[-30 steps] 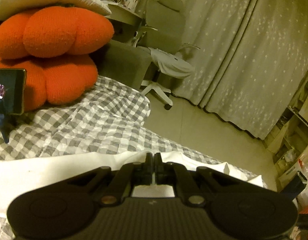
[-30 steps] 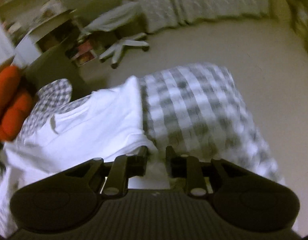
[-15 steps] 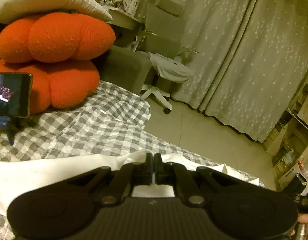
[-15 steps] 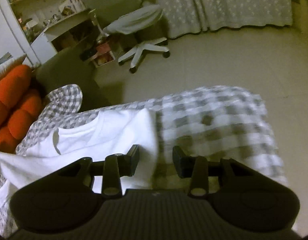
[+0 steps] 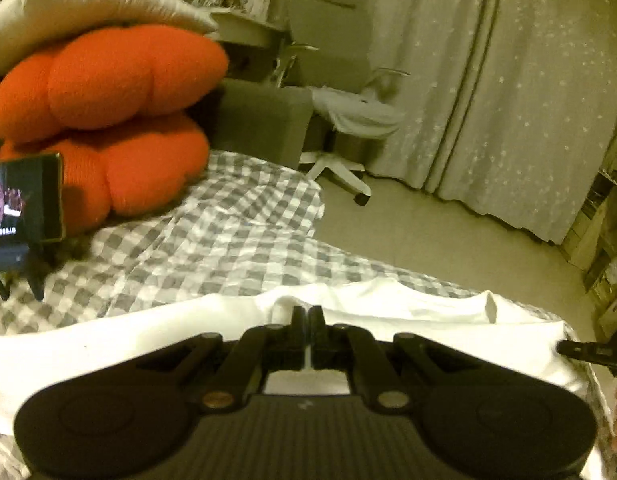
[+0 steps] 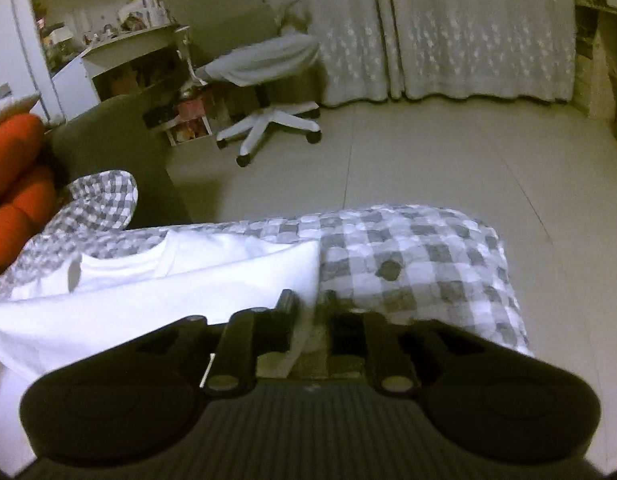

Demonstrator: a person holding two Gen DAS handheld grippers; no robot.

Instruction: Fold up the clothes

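On the bed, seen through the left wrist camera, a white garment (image 5: 188, 332) lies spread across the grey-checked bedspread (image 5: 212, 240), and the left gripper (image 5: 307, 322) has its jaws pressed together on a raised pinch of that cloth along its far edge. Beyond it sit stacked orange cushions (image 5: 108, 120) under a pale pillow (image 5: 80, 4), a phone on a small stand (image 5: 24, 200) at the left margin, an office chair (image 5: 340, 100) and a long curtain (image 5: 508, 92); at the far right edge a dark finger of the other tool pokes in over the cloth. In the right wrist view the same garment (image 6: 148, 292) runs away to the left, its neck opening towards the cushions, and its near right-hand edge ends just at the right gripper (image 6: 306, 306). That gripper's jaws are opening and stand a little apart; the edge of the cloth lies in the gap, against the left finger, but I cannot see the pads pressing on it. The step in hand looks like taking hold of one long side of the garment at two points, ready for a lengthwise fold. The left end seems secured; the next move calls for the right jaws to straddle the edge properly and close on it, then for both hands to lift evenly and carry that side across without dragging the bedspread along.
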